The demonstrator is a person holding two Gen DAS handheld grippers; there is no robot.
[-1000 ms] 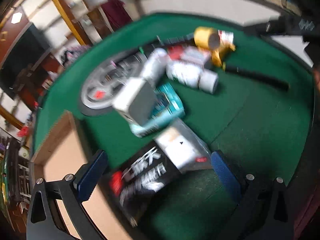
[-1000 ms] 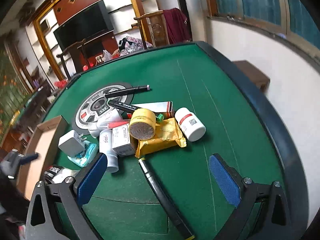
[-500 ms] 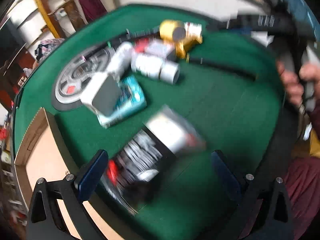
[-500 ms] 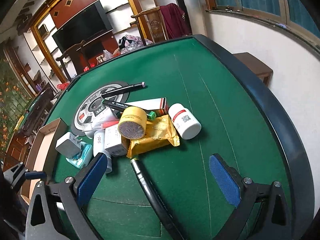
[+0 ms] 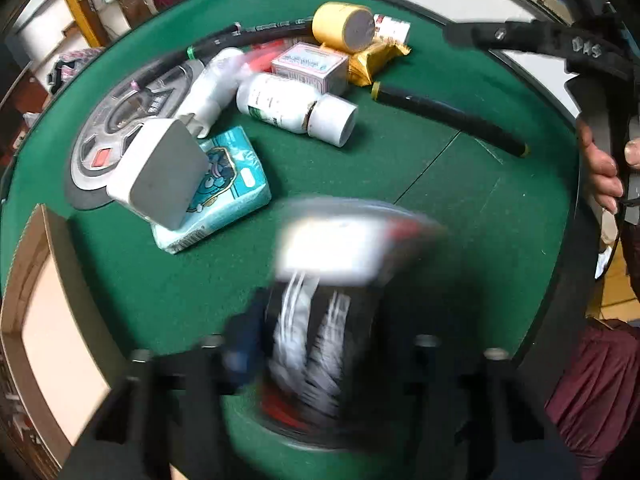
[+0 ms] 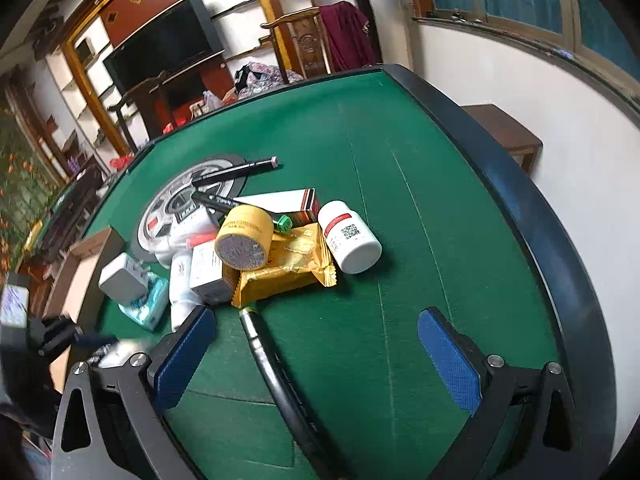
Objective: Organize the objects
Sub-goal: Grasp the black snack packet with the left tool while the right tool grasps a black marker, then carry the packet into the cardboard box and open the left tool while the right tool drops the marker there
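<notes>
Since half a second ago the left gripper [image 5: 320, 360] has drawn its fingers in from wide apart, and the black packet [image 5: 320, 320] with the white label, which then lay loose on the felt between them, now sits squeezed in their grip, too blurred to read. The packet's long axis runs straight out from the gripper toward the heap, white label end farthest away, and it is close to the near edge of the green table [image 5: 460, 200]. The cardboard box [image 5: 48, 320] is just to the left of the packet, hard against the table's edge, so I'd guess the move coming is a short swing leftward, and the left hand is plainly the nearer one for it. Beyond the packet lie the teal tissue pack [image 5: 228, 188] with the white charger [image 5: 160, 176] leaning on it, then the white bottle [image 5: 296, 108] on its side. The right gripper [image 6: 316, 356] hangs over the far side of the heap, fingers spread and holding nothing, with the black tube [image 6: 276, 372] running between them; it has barely shifted.
</notes>
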